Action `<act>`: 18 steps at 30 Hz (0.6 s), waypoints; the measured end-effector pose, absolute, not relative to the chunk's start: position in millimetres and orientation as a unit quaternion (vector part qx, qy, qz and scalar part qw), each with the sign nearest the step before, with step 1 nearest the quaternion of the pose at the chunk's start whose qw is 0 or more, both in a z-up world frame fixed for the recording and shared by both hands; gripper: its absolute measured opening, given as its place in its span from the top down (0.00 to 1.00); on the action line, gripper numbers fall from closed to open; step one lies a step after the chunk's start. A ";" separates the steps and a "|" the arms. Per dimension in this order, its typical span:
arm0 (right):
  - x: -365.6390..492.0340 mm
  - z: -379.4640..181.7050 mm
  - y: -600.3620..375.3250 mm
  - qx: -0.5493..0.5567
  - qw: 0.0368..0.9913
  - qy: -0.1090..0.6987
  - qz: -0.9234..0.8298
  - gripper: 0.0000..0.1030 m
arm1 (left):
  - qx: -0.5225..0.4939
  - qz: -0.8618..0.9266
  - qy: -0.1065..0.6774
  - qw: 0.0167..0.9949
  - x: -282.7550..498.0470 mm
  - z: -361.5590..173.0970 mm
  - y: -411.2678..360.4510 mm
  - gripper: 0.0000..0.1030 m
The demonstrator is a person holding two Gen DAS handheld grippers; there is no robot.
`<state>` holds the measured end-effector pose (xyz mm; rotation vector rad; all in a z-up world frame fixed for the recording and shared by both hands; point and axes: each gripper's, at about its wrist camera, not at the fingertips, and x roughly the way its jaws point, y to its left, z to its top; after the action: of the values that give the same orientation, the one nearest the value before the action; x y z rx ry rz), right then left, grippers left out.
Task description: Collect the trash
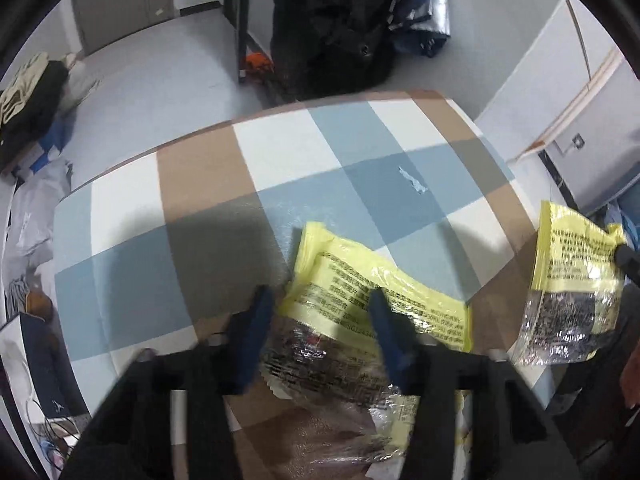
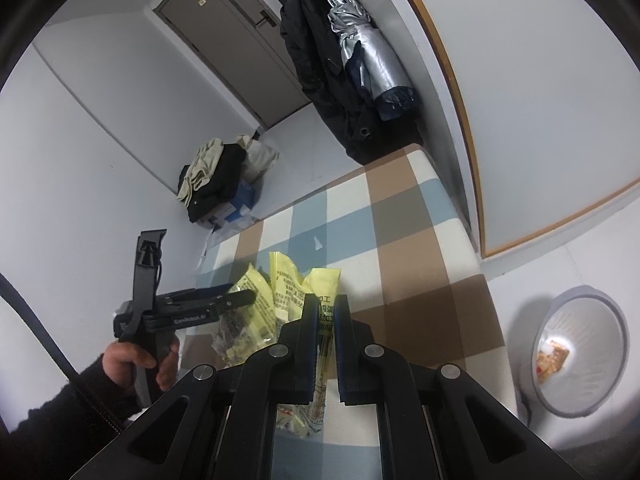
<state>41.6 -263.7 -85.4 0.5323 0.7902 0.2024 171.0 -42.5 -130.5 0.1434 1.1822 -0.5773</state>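
Checked cloth in blue, tan and white is covering the table (image 1: 280,148), which is standing against a pale wall beside a dark coat (image 2: 320,60) and a folded silver umbrella (image 2: 368,56) hanging near a grey door (image 2: 224,40). Yellow snack wrappers with clear, crinkled ends are lying and being held over the near part of the table; each is carrying blocks of small black Chinese print, too fine to read in full. One wrapper (image 1: 360,320) is lying under the left tool (image 1: 320,320), whose blue-padded fingers (image 1: 256,320) are standing at a moderate gap astride it; whether the pads are pressing on it cannot be told. White lettering on that tool's black side, seen from the right wrist view, is showing a brand that reads roughly as "GenRobot.AI". A hand (image 2: 136,364) in a dark sleeve is gripping its handle. The right tool (image 2: 326,312) is pinching a second wrapper (image 2: 324,344) between nearly closed fingers, holding it upright above the table's near right edge. A small white scrap (image 1: 412,182) is lying farther back on a blue square. A round grey bin (image 2: 580,352) with some orange rubbish inside is sitting on the floor to the right of the table.
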 end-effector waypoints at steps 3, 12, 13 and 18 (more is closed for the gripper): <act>43.4 -86.2 -263.4 0.260 0.881 0.382 0.099 0.93 | 0.086 -0.270 0.544 0.790 169.2 -131.0 -46.9 0.79; 42.5 -84.2 -263.1 0.260 0.882 0.382 0.095 0.93 | 0.082 -0.278 0.524 0.801 162.5 -113.4 -48.4 0.88; 42.8 -84.2 -263.4 0.260 0.882 0.381 0.094 0.93 | 0.078 -0.280 0.524 0.801 161.6 -110.3 -48.8 0.88; 40.9 -84.9 -263.9 0.261 0.883 0.380 0.092 0.93 | 0.048 -0.276 0.536 0.797 160.6 -100.5 -47.4 0.89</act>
<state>40.9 -263.9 -84.9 0.5427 0.7919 0.1912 160.6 -47.4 -100.5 0.1025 1.1506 -0.5920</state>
